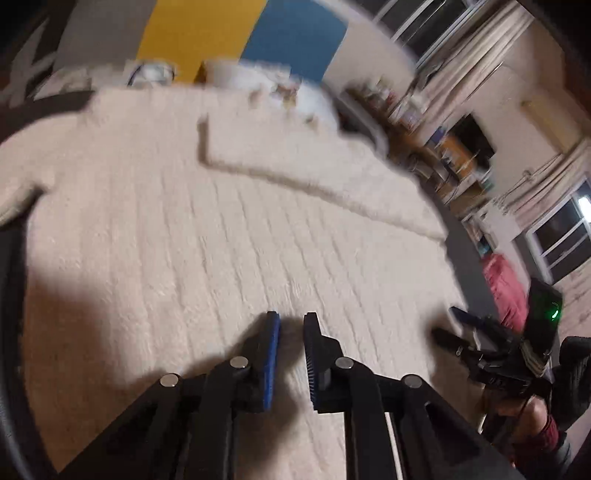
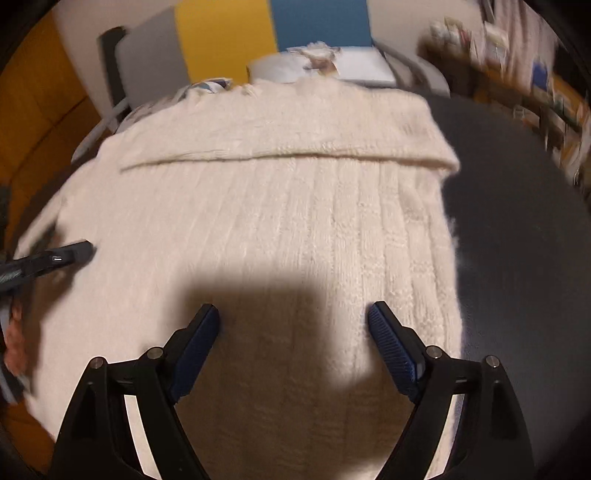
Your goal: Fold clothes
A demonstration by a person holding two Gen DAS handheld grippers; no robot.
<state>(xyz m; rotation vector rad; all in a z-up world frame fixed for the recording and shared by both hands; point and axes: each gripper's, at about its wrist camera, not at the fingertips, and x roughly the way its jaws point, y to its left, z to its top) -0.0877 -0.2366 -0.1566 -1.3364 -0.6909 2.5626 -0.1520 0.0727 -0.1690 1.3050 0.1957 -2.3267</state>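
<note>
dark table point(image 2: 517, 221) bears cream sweater point(image 2: 277, 221); right tongs point(image 2: 293, 317) spread above it.

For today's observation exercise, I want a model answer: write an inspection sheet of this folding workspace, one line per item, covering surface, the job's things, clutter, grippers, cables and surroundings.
Surface: dark table, bare to the sweater's right.
Job's things: cream knit sweater lying flat, one sleeve folded across it.
Clutter: blurred white items at the far edge.
Grippers: left gripper fingers narrowly apart, nothing between them; right gripper wide open, above the sweater.
Cables: nothing seen.
Surroundings: yellow and blue wall panels, grey chair, shelves, dark windows.
</note>
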